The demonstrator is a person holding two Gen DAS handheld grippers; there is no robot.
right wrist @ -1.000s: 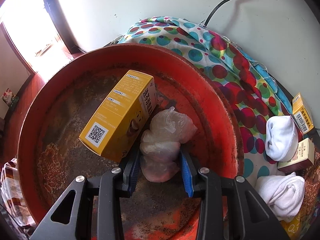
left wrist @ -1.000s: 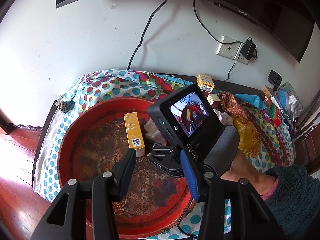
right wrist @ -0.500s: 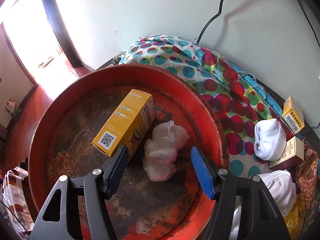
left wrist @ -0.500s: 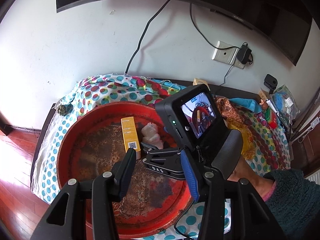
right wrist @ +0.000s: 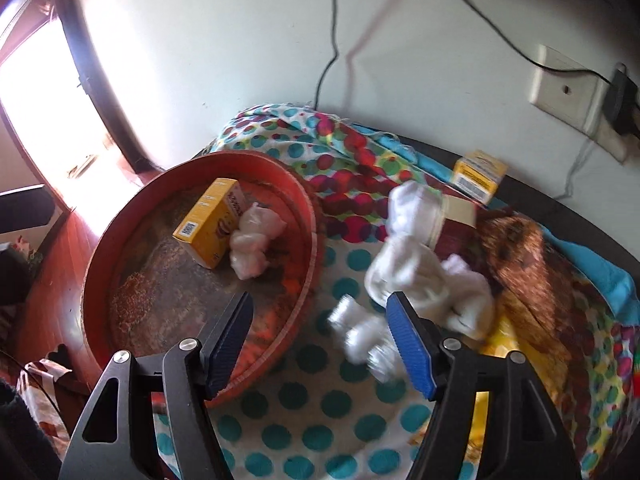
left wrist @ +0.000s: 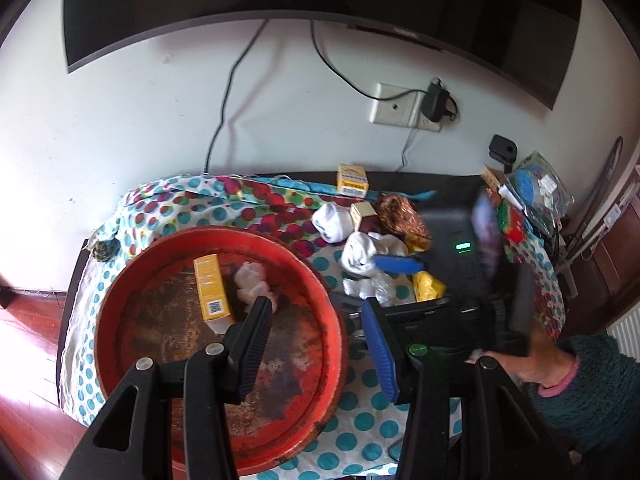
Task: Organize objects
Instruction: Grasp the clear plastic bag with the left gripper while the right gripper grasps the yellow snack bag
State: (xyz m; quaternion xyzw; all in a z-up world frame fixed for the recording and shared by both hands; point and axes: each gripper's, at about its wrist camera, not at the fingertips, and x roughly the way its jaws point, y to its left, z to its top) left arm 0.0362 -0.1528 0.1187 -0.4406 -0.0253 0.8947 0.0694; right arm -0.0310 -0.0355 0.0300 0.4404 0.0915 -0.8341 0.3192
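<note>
A: Far left, what is sitting on the counter (left wrist: 76, 280)?

B: A round red tray (right wrist: 308, 208) is resting on a spotted cloth (right wrist: 320, 400). A yellow box (right wrist: 208, 220) is lying flat in it, and a white plastic bag (right wrist: 252, 244) is lying against the box's right side, touching it.

A: The left gripper (left wrist: 316, 344)?

B: It is hovering over the tray's right rim. Its jaws are standing apart with nothing between them.

A: Moving right, past the tray?

B: A small crumpled clear wrapper (right wrist: 360, 336) is lying on the cloth just beside the tray. The right gripper (right wrist: 320, 340) is hanging over that spot, its jaws opening and gripping nothing; the wrapper is showing between them from above, but the pads are not pressing it. The picture is blurring here.

A: Behind it?

B: White socks (right wrist: 412, 264) are piled near the wrapper. A small cream box (right wrist: 460, 210) is touching the pile, and a second yellow box (right wrist: 478, 176) is standing near the wall. A brown patterned cloth (right wrist: 524, 264) is lying to the right.

A: Far right?

B: In the left wrist view, a hand (left wrist: 516, 364) in a dark fleecy sleeve (left wrist: 592, 392) is holding the right gripper's handle.
</note>
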